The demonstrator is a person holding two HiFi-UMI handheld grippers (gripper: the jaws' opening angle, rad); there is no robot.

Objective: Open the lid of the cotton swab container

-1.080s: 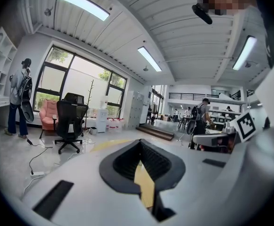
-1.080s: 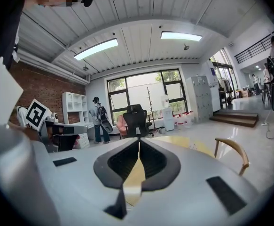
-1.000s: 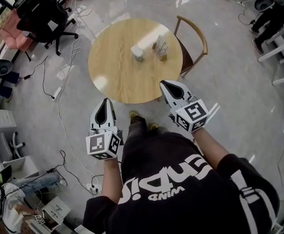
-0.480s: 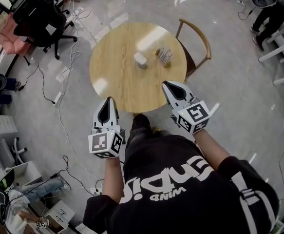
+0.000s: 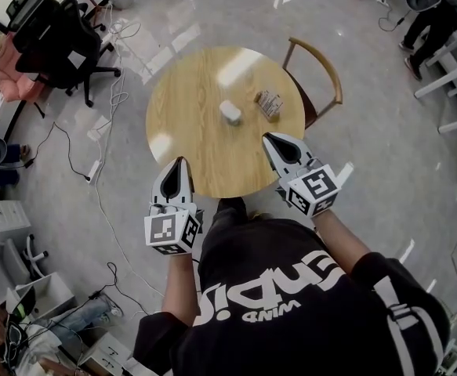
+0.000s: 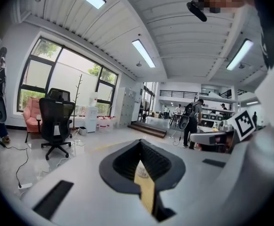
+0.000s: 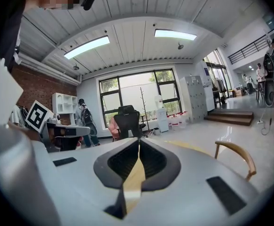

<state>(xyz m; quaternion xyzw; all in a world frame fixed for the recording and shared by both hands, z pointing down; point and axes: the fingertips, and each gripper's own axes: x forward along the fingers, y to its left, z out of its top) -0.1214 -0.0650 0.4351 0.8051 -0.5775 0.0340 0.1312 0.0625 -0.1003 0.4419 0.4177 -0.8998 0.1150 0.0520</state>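
Observation:
On the round wooden table [image 5: 189, 124] stand a small white round container [image 5: 230, 110] and, to its right, a small clear box with brownish contents [image 5: 270, 104]; I cannot tell which one holds the cotton swabs. My left gripper [image 5: 180, 162] hangs at the table's near edge, shut and empty. My right gripper [image 5: 269, 137] is over the near right edge, also shut with nothing in it. In the left gripper view the shut jaws [image 6: 140, 142] point at the table, and the white container [image 6: 141, 172] shows small in the slit. The right gripper view has its jaws [image 7: 139, 141] shut too.
A wooden chair [image 5: 316, 69] stands at the table's right side. A black office chair [image 5: 52, 37] and a pink seat are at the far left, with cables [image 5: 103, 124] trailing over the glossy floor. People stand at desks at the far right [image 5: 432, 14].
The table has come closer and lower in the head view. Both grippers, still shut, now reach its near edge.

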